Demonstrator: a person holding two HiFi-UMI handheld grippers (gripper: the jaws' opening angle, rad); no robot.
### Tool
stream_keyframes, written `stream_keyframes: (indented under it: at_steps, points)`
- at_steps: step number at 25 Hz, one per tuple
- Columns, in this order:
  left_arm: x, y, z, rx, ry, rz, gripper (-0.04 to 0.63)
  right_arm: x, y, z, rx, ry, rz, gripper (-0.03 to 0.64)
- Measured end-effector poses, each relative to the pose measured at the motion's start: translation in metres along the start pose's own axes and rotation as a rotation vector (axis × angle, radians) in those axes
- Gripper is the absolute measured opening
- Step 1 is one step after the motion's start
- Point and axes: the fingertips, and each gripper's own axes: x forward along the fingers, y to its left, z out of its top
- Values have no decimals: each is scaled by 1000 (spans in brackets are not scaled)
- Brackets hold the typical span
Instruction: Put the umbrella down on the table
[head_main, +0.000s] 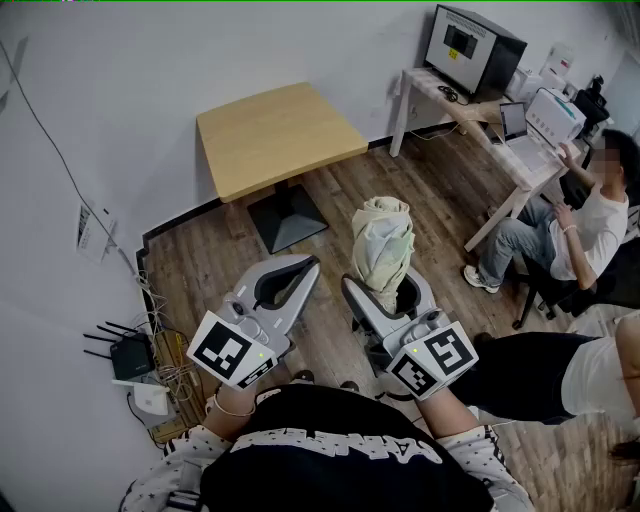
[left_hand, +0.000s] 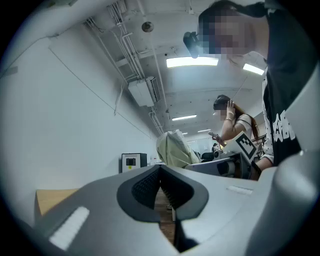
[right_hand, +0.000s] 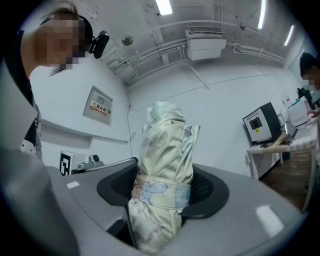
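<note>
Between the right gripper's (head_main: 388, 290) jaws, one folded cream umbrella (head_main: 383, 243), clamped around its strap and standing up out of them, over the wood floor (head_main: 200, 260), well short of the table (head_main: 270, 130). Just beside, the left gripper (head_main: 308, 265), jaws pressed together on nothing. Beyond, one square light-wood table against white walls; farther right, one white desk (head_main: 470, 110), one monitor (head_main: 470, 45), one seated person (head_main: 590, 215).

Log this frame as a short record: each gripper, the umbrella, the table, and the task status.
right gripper: jaws closed on the umbrella
umbrella: folded, pale, strapped shut, upright between the jaws
left gripper: jaws together, nothing between them
table: wooden, beyond both grippers
task status: umbrella held in the air, not yet set down
</note>
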Motion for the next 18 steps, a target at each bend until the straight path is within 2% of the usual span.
stream_keyframes:
  at_steps: [18]
  points:
    - [-3, -1, -13, -10, 19, 19, -9, -2, -6, -11, 16, 11, -1, 296]
